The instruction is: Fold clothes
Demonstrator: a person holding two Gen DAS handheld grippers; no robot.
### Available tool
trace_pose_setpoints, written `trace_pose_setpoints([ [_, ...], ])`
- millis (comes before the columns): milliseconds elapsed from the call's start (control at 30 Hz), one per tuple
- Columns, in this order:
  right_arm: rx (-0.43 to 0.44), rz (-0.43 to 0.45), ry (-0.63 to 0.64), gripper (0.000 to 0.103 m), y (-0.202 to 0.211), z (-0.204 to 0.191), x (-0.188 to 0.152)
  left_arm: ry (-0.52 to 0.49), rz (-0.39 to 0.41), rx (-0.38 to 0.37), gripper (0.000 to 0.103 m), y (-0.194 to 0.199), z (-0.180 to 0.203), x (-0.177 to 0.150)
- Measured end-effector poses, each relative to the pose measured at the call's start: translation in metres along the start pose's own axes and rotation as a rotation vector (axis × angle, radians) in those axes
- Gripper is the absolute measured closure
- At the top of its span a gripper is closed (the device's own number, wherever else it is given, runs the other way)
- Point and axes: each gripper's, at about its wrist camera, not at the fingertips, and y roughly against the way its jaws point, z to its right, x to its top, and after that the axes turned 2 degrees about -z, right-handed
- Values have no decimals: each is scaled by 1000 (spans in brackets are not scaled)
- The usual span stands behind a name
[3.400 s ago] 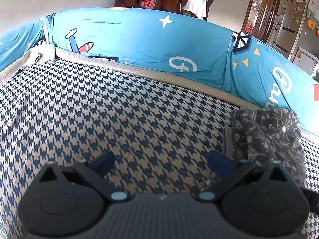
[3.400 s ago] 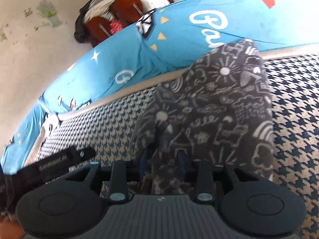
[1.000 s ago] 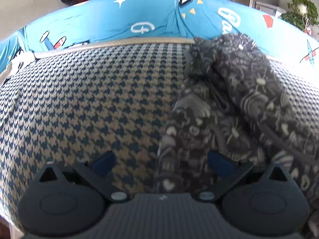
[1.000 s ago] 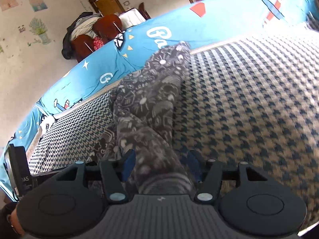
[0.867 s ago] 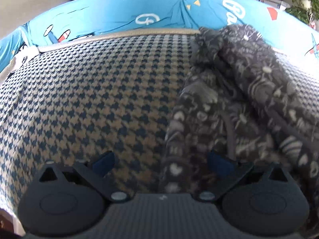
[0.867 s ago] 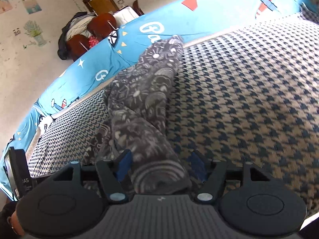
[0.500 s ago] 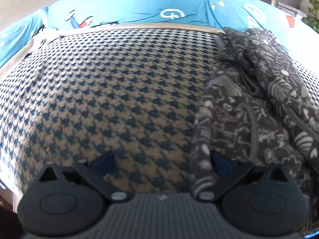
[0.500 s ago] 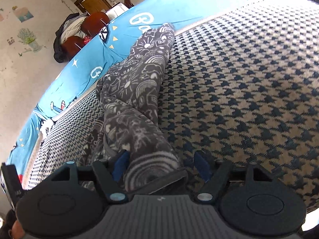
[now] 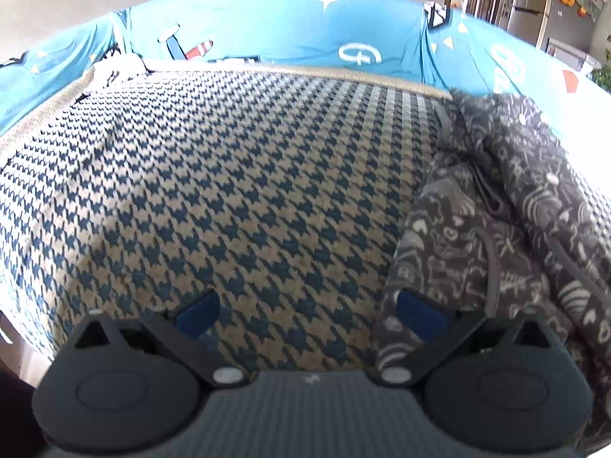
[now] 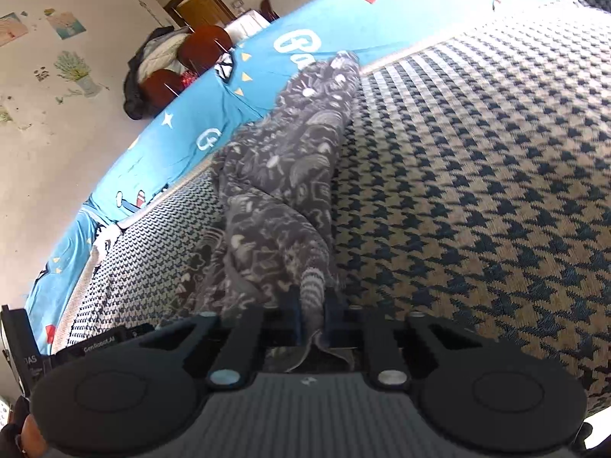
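Note:
A dark grey garment with white doodle print (image 9: 492,229) lies in a long bunched strip on the houndstooth cover (image 9: 229,198). My left gripper (image 9: 305,311) is open and empty, its right fingertip (image 9: 420,311) over the garment's near left edge. In the right wrist view the garment (image 10: 290,175) runs from the far blue edge down to my right gripper (image 10: 311,315), which is shut on the garment's near end; a striped cuff shows between the jaws.
A blue cartoon-print sheet (image 9: 305,42) rims the far side of the bed. Chairs with clothes (image 10: 172,65) stand behind it by the wall. Bare houndstooth cover (image 10: 477,191) spreads right of the garment. The other gripper's body (image 10: 57,351) shows at lower left.
My right gripper has closed from open onto the garment's near end. The left gripper has shifted left, so the garment sits further right in its view.

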Motion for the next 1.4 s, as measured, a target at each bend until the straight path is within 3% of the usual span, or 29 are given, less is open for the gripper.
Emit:
trace_pose_setpoints([
  [267, 110, 63, 149, 92, 21, -56, -10, 36, 35, -6, 0, 9, -7, 8],
  [667, 234, 3, 297, 92, -10, -138, -33, 161, 55, 7, 0, 22, -38, 13],
  [1100, 225, -119, 373, 92, -81, -158, -63, 246, 105, 36, 0, 36, -63, 19],
  [1400, 192, -183, 376, 90, -119, -157, -70, 198, 107, 5, 0, 35, -51, 20],
])
